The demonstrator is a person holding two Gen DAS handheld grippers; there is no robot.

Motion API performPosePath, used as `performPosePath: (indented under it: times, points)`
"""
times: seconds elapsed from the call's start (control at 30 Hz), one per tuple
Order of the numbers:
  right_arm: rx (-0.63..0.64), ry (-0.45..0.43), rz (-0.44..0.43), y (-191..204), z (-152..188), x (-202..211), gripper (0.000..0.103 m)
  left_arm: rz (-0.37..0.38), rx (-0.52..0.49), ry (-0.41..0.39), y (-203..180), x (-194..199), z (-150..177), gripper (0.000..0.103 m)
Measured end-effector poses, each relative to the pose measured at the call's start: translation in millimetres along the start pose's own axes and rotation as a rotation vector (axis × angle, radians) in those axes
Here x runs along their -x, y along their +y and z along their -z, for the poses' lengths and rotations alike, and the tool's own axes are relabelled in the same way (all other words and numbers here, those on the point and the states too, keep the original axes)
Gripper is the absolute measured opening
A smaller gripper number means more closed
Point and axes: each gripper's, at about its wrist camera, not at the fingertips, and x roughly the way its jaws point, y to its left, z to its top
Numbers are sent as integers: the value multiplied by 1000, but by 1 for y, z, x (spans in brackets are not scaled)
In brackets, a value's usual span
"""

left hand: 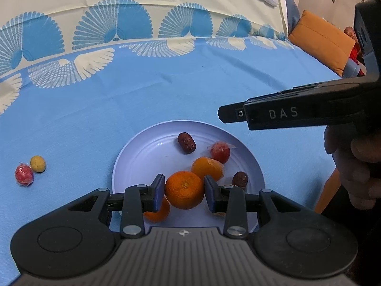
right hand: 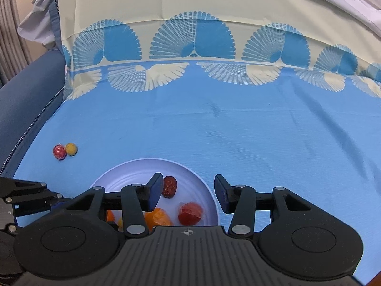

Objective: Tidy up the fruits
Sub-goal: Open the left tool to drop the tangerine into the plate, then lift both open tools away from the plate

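A pale lilac plate (left hand: 142,155) lies on the blue cloth and holds several fruits. My left gripper (left hand: 184,190) is shut on a tangerine (left hand: 184,189) just above the plate's near side. Behind it lie a wrapped orange fruit (left hand: 207,168), a wrapped red fruit (left hand: 220,152) and two dark red dates (left hand: 186,142) (left hand: 240,179). Another orange fruit (left hand: 158,212) sits under the left finger. A wrapped red fruit (left hand: 23,174) and a yellow fruit (left hand: 38,164) lie on the cloth at the left. My right gripper (right hand: 188,191) is open and empty over the plate (right hand: 123,174).
The right gripper's body (left hand: 297,109) crosses the left wrist view at the right, above the plate. An orange cushion (left hand: 319,40) lies at the far right. The cloth's patterned edge (right hand: 190,47) rises at the back. A dark blue sofa arm (right hand: 26,90) is at the left.
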Motion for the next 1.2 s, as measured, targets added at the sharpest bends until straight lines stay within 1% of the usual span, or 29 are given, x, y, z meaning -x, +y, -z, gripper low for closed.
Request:
performPosePath:
  times: [0.03,0.07,0.13,0.37,0.5,0.6,0.67,0.83,1.2]
  points:
    - [-1,-1,3,0,0,0,50,-3,-3,-5,0,1,0,42]
    - [-2,-1,4,-1,0,0,50,-4,-1,-10,-1,1,-1,48]
    - [-1,0,3,-1,0,0,50,-1,15,-19,1,2,-2,50]
    - [18,4,6,3,0,-1,50,-29,46,-43,7,5,-5,50]
    - [23,4,9,3,0,-1,50,-38,43,-47,7,6,-6,50]
    - [30,3,13,5,1,-1,50,-49,35,-50,6,6,-5,44]
    - [35,3,14,5,1,-1,50,-62,31,-50,6,5,-6,37]
    - [43,-4,21,7,1,0,50,-89,35,-54,10,6,-6,27]
    - [60,-5,17,11,2,-1,50,-119,25,-85,8,10,-6,25]
